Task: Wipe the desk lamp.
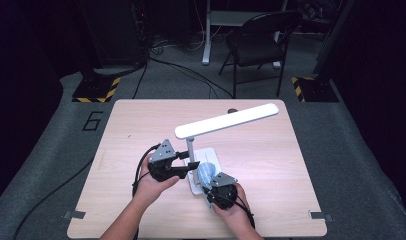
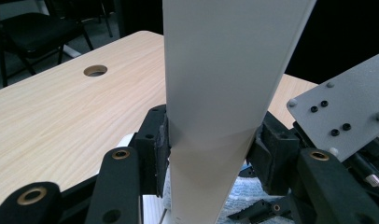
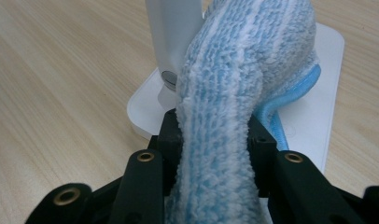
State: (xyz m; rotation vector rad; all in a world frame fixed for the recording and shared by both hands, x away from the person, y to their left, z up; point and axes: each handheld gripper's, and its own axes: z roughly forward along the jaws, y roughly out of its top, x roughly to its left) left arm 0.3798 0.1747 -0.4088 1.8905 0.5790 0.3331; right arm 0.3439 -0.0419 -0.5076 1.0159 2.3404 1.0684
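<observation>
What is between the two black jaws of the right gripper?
A fluffy blue-and-white striped cloth, pinched by the right gripper, as the right gripper view shows.

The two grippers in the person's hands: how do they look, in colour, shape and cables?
Both grippers, left and right, have black bodies, and each carries a grey three-cornered plate with small black screws on top. Their black jaws are jointed links with brass-coloured rings at the pivots. A black cable trails from each toward the person. The forearms show no sleeves.
</observation>
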